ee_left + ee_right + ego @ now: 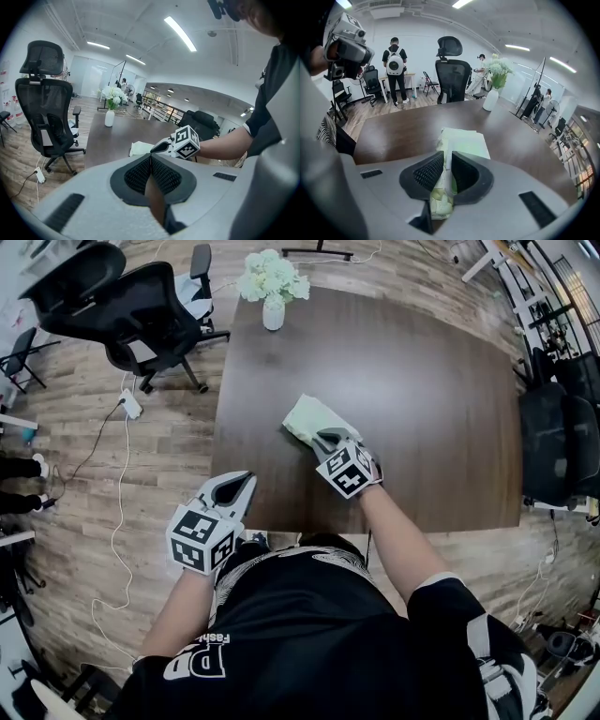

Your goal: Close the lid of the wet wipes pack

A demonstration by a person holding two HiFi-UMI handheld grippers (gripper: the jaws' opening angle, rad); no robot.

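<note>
dark brown worktop (422, 427) on wood-plank floor (159, 446)
black office chairs (141, 306) beyond far left corner
left gripper (246, 479) (151, 161) over near left edge of worktop, well apart from pack; jaws closed, pads together, nothing between
right gripper (328, 439) (446, 161) tilted down over near end of pack; jaws narrowly apart, pack showing in gap, pads not pressing it
pale green wet wipes pack (314, 418) (464, 140) flat near worktop middle
white vase of flowers (273, 287) at far edge
</note>
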